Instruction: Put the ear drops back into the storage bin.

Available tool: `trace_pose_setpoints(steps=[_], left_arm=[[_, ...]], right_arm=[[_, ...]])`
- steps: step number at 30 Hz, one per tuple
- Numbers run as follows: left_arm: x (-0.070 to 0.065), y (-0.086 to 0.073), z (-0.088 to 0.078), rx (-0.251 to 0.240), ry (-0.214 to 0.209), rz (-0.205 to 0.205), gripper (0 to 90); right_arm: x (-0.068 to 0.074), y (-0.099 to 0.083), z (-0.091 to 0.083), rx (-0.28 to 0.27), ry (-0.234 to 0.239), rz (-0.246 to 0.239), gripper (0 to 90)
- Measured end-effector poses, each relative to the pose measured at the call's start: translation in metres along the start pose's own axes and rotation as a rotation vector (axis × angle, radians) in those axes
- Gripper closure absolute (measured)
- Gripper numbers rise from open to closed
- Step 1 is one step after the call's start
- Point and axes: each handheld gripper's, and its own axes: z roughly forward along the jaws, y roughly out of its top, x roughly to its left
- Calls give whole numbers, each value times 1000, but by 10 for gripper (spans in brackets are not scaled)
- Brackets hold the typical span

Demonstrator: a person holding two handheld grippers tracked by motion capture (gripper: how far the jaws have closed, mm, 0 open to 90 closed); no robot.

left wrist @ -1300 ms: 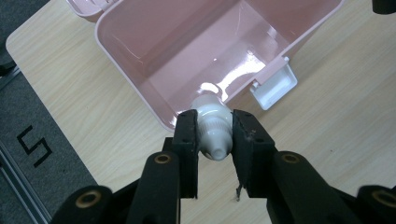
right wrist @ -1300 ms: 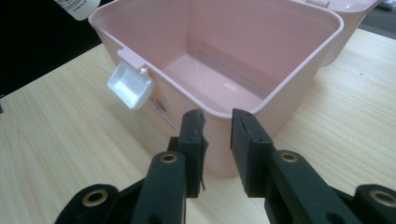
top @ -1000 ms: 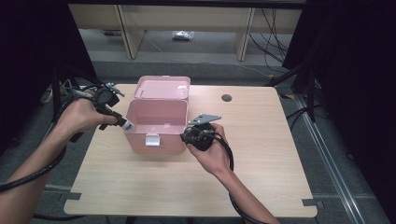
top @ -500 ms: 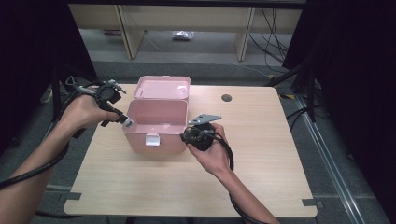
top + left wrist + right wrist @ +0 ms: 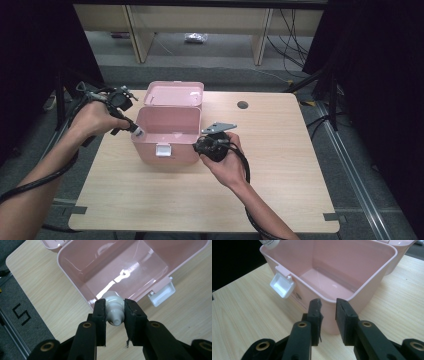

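Observation:
An open pink box with its lid folded back stands on the wooden table. My left gripper is shut on a small white bottle at the box's left rim. In the left gripper view the bottle sits between the pads of my left gripper, just over the edge of the empty box. My right gripper is at the box's front right corner. In the right gripper view my right gripper stands open, its jaws apart outside the box wall, and the bottle shows at top left.
A white latch hangs on the box front. The table has a round cable hole behind the box. Shelf legs and cables stand on the floor beyond. Bare wood lies to the front and right.
My left gripper has edged slightly right with the bottle, toward the box's rim. The right gripper and the box have kept still.

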Motion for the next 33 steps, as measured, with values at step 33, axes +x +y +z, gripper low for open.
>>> trace_pose_setpoints(steps=[33], left_arm=[[1,1,28,65,-2,-5,716]], right_arm=[[0,-3,1,12,3,-17,742]])
